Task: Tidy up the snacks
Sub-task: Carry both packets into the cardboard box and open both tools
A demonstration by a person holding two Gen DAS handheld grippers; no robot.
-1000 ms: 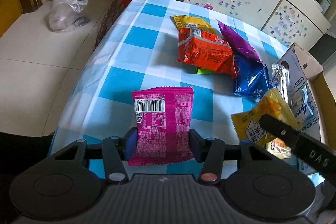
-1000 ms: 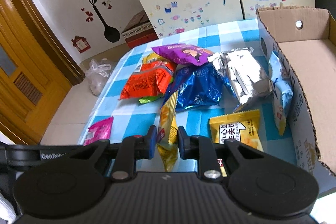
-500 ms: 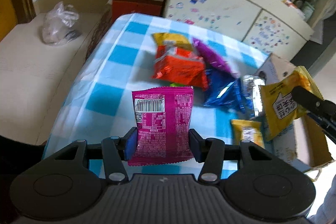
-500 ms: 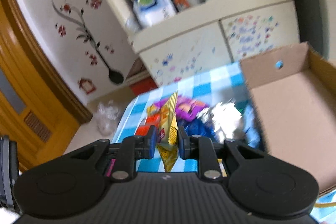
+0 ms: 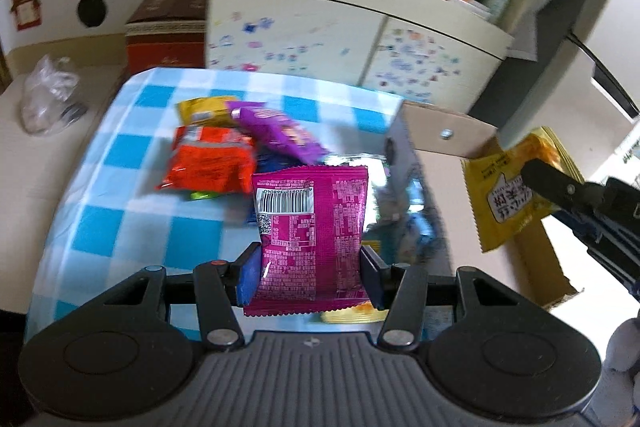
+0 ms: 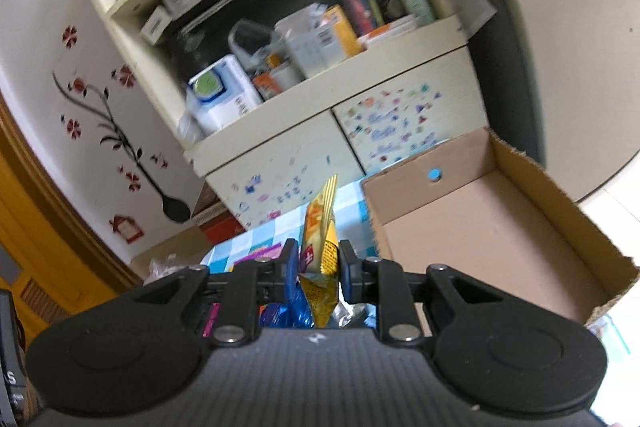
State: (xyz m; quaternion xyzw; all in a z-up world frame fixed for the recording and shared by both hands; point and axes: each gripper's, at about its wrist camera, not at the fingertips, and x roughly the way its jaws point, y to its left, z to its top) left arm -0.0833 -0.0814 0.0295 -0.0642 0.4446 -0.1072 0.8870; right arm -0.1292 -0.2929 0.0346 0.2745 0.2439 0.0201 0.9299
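Observation:
My left gripper [image 5: 308, 275] is shut on a magenta snack packet [image 5: 312, 227], held flat above the blue-checked table [image 5: 132, 155]. My right gripper [image 6: 319, 263] is shut on a yellow snack packet [image 6: 320, 227], held edge-on in the air beside the open cardboard box [image 6: 492, 227]. In the left wrist view the yellow packet [image 5: 508, 183] hangs over the box [image 5: 440, 135], with the right gripper's fingers [image 5: 560, 187] on it. Orange [image 5: 212, 163], purple [image 5: 280, 135], yellow [image 5: 204, 111] and silver [image 5: 400, 195] packets lie on the table.
A cream cabinet with stickers [image 5: 352, 39] stands behind the table, its shelves full of boxes and jars [image 6: 280, 39]. A red-brown box [image 5: 168, 27] and a plastic bag [image 5: 48, 95] sit on the floor at the left. A fridge [image 6: 568, 27] stands at the right.
Both grippers have risen and tilted up with their packets. The right gripper carried the yellow packet from the table up over the box. The left gripper moved right toward the pile.

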